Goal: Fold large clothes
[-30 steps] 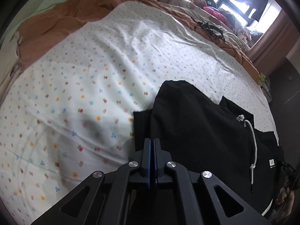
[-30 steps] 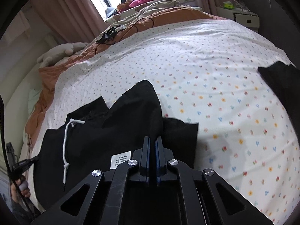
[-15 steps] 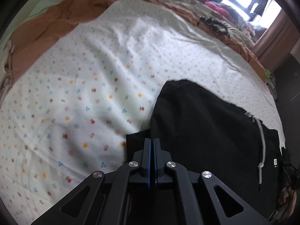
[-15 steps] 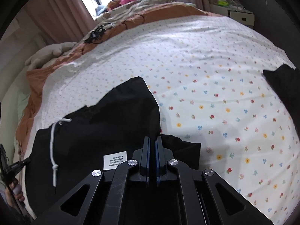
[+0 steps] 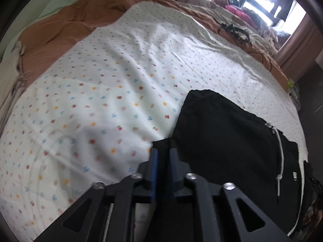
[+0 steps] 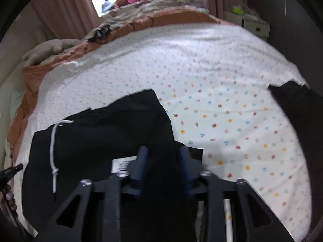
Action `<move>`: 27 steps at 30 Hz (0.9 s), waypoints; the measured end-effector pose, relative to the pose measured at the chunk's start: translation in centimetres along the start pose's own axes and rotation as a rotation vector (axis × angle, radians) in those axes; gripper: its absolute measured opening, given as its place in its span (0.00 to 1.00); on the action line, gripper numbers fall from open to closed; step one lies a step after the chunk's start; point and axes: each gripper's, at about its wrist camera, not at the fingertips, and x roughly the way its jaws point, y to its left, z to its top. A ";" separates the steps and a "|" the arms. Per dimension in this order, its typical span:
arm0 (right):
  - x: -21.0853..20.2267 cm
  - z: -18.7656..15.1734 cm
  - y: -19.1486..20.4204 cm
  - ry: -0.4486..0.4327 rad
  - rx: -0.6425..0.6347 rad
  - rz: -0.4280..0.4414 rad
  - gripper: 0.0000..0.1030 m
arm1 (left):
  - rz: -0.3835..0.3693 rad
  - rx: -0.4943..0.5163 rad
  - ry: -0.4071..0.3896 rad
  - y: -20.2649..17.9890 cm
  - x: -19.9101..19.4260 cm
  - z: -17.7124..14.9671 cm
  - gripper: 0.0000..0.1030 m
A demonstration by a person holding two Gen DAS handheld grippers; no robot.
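Observation:
A black garment (image 5: pixel 222 133) (image 6: pixel 113 133) lies folded on the flower-print sheet (image 5: pixel 101 100) (image 6: pixel 222 100). Its white drawstring (image 5: pixel 281 151) (image 6: pixel 52 141) and a white label (image 6: pixel 121 164) show on top. My left gripper (image 5: pixel 163 155) is over the garment's left edge with its jaws opening a little; black cloth lies in the narrow gap, and the pads are not pressing on it. My right gripper (image 6: pixel 163 153) is over the garment's right edge with its jaws opening wider, and black cloth lies loose under them.
An orange blanket (image 5: pixel 60 26) (image 6: pixel 30 74) borders the sheet on the far side. Piled clothes lie by the window (image 5: pixel 242 14). Another dark cloth (image 6: pixel 298 104) hangs at the bed's right edge. A person's hand (image 6: pixel 8 197) shows at the garment's left end.
Both grippers were shut and now their jaws have parted, the right wider than the left. The black garment lies flatter on the sheet.

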 end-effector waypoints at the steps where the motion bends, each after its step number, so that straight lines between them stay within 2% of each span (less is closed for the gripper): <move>1: -1.2 -0.4 0.3 -0.015 -0.018 0.003 0.39 | -0.006 -0.004 -0.010 0.4 -0.7 -0.4 0.32; 2: -1.7 -0.5 0.4 -0.020 -0.024 0.012 0.39 | -0.009 -0.006 -0.018 0.6 -1.1 -0.6 0.42; 3: -2.6 -1.0 0.5 -0.025 -0.027 0.029 0.39 | -0.013 -0.011 -0.030 0.9 -1.7 -1.1 0.48; 4: -3.0 -1.3 0.5 -0.028 -0.025 0.039 0.39 | -0.019 -0.015 -0.039 1.2 -2.3 -1.6 0.48; 15: -6.7 -8.3 0.0 -0.027 0.013 0.123 0.39 | -0.103 -0.027 0.013 2.9 -4.7 -7.6 0.49; 21: -7.2 -12.5 0.5 -0.002 -0.004 0.132 0.39 | -0.120 -0.021 0.047 3.4 -4.8 -11.2 0.49; 27: -5.6 -16.5 -0.5 0.054 0.001 0.067 0.39 | -0.137 -0.039 0.069 4.3 -4.7 -13.6 0.49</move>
